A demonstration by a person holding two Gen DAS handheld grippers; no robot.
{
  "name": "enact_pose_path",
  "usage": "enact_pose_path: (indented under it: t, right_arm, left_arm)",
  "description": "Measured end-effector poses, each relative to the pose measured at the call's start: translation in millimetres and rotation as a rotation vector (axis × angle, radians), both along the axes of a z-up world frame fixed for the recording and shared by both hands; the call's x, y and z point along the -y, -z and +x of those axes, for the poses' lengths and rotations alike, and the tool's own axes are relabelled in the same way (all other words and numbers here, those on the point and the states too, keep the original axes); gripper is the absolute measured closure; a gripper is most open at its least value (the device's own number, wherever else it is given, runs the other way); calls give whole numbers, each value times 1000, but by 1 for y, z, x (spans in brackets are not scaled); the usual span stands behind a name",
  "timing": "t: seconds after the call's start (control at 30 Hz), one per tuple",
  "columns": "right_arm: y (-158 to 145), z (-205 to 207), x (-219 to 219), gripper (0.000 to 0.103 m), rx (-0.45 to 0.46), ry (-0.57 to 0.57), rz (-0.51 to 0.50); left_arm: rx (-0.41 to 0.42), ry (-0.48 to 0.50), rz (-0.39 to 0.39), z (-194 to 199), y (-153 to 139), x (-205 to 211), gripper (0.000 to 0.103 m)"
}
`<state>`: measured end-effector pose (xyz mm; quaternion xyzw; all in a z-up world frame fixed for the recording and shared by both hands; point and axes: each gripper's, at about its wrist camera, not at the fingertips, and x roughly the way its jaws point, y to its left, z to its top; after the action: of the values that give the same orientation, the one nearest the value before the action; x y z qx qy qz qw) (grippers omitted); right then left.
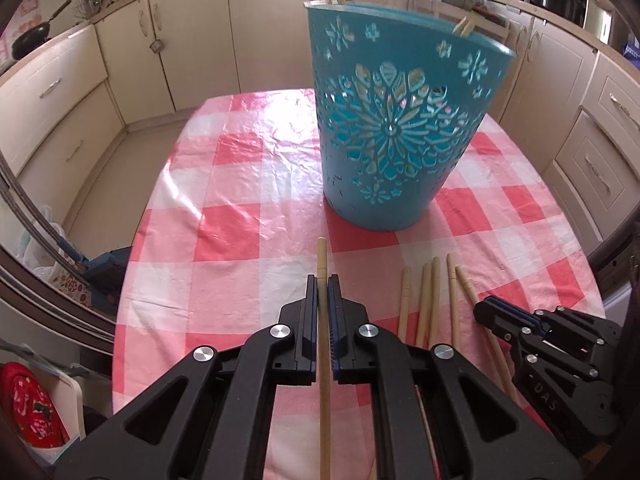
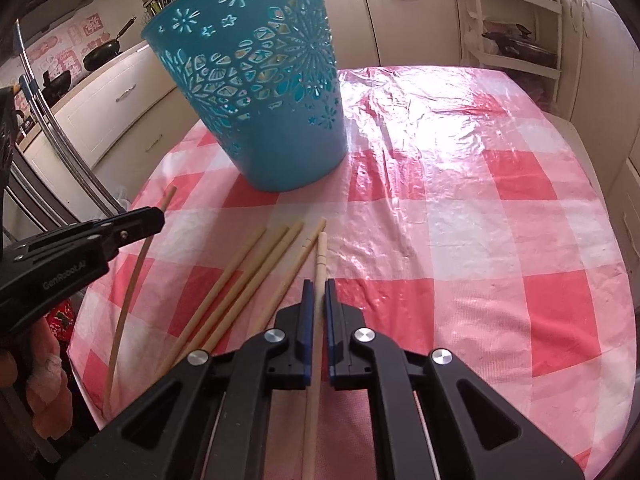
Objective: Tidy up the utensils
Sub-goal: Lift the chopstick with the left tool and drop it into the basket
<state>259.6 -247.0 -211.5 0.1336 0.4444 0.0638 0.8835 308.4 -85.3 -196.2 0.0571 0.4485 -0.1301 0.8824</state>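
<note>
The chopstick [image 1: 322,264] in the left gripper [image 1: 322,284] sits clamped between closed jaws on the near side of the blue basket [image 1: 396,120], its tip pointing toward the basket's base and raised off the checked tabletop [image 1: 240,184]. The right gripper [image 2: 316,288] is likewise closed on a paler chopstick [image 2: 321,248], also on the basket's near side, low over the cloth. Between the two grippers, in front of the basket, the loose chopsticks [image 2: 256,268] lie fanned on the tabletop; a few sticks already poke above the basket's rim.

The basket is tall and light-looking with an open-cut wall, so a stick carried in too low could knock its side, tip it or snag in a cutout. Each stick is held well back from its tip, so it may pivot in the jaws. The two grippers are close together and could collide on the way to the rim.
</note>
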Motion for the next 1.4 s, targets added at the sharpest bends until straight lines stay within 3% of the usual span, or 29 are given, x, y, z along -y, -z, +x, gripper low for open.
enact_pose_path:
  t: [0.2,0.43,0.6,0.9,1.1,1.4]
  right_arm:
    - [2,-4,13,97,-23,32,88]
    - [4,-5,25,97,-44,65,180]
    - [5,-6,29,97,-49,74,211]
    - [7,-6,33,97,-49,85,247]
    - [6,-4,31,97,-39,75,232]
    - [7,0,29,97,-36,67,235]
  left_arm:
    - [59,-2,-83,-18,-37,-9,98]
    - [166,24,-191,-26,-102,-13,98]
    - [243,34,-243,-12,-141,-3,98]
    - [376,-19,-349,50,-196,16,98]
    - [480,-88,-374,92,-201,32,98]
    - [443,-124,-331,129,-145,48,98]
